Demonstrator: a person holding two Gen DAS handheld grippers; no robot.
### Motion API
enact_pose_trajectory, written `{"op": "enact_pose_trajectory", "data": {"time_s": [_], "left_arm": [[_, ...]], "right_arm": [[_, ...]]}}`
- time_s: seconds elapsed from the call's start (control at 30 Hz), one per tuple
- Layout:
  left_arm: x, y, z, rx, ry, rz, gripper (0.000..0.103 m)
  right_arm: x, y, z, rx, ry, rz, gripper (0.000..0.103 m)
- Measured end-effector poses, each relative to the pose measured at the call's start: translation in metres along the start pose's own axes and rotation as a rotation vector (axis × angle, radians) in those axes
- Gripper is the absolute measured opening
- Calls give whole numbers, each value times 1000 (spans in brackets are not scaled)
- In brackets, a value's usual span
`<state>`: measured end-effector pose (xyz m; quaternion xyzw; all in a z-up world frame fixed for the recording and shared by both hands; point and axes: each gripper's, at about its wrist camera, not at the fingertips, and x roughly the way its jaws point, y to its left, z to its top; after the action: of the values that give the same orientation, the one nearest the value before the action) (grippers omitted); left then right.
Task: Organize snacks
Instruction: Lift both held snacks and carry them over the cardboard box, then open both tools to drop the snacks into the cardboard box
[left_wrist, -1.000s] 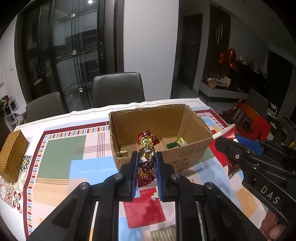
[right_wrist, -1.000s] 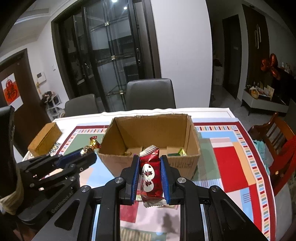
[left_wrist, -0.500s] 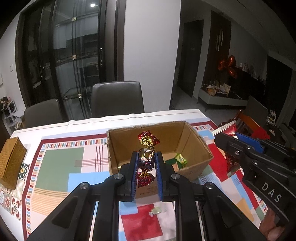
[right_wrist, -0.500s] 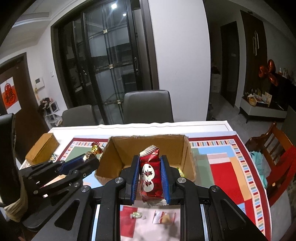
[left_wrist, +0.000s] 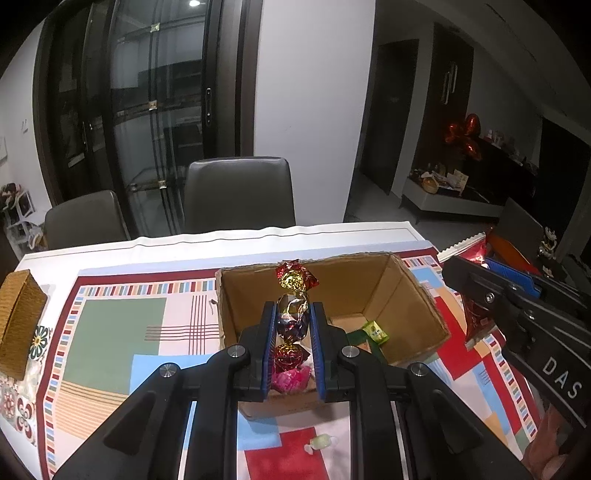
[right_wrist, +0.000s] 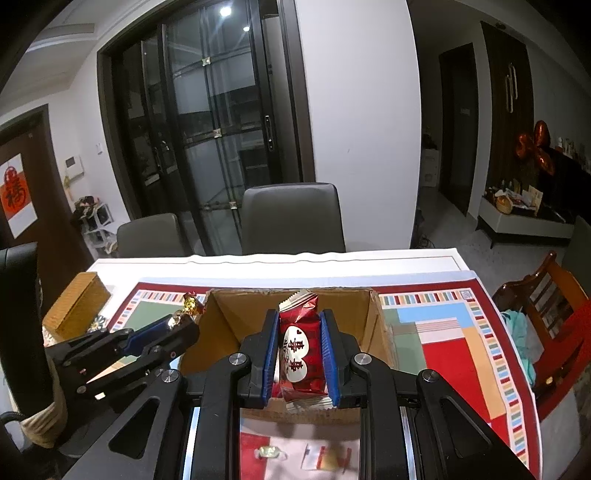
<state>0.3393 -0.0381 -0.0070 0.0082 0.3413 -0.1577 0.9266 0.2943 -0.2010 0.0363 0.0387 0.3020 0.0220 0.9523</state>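
Observation:
An open cardboard box (left_wrist: 413, 295) stands on the patterned tablecloth; it also shows in the right wrist view (right_wrist: 225, 325). My left gripper (left_wrist: 293, 314) is shut on a foil-wrapped candy (left_wrist: 293, 306), red and gold, held above the box's near wall. My right gripper (right_wrist: 299, 325) is shut on a red snack packet (right_wrist: 300, 350) with a white heart, held over the box's near edge. Inside the box lie a green sweet (left_wrist: 375, 330) and a pink wrapper (left_wrist: 290, 380). The right gripper shows at the right of the left wrist view (left_wrist: 480, 273).
A woven basket box (right_wrist: 75, 310) sits at the table's left edge. Loose sweets lie on the cloth in front of the box: a pale one (left_wrist: 319, 441), a wrapped one (right_wrist: 269, 452) and a small packet (right_wrist: 325, 458). Grey chairs (left_wrist: 240, 195) stand behind the table.
Both grippers have risen and moved forward with their snacks, so the box now lies lower and closer under the fingertips.

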Motion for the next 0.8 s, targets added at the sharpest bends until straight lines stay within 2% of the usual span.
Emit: {"op": "enact_pose_trajectory", "data": {"time_s": [0.8], "left_arm": [[45,5,0,-24,61,-12,19]], "right_arm": [[62,-3,4,9,79,-7,24]]}}
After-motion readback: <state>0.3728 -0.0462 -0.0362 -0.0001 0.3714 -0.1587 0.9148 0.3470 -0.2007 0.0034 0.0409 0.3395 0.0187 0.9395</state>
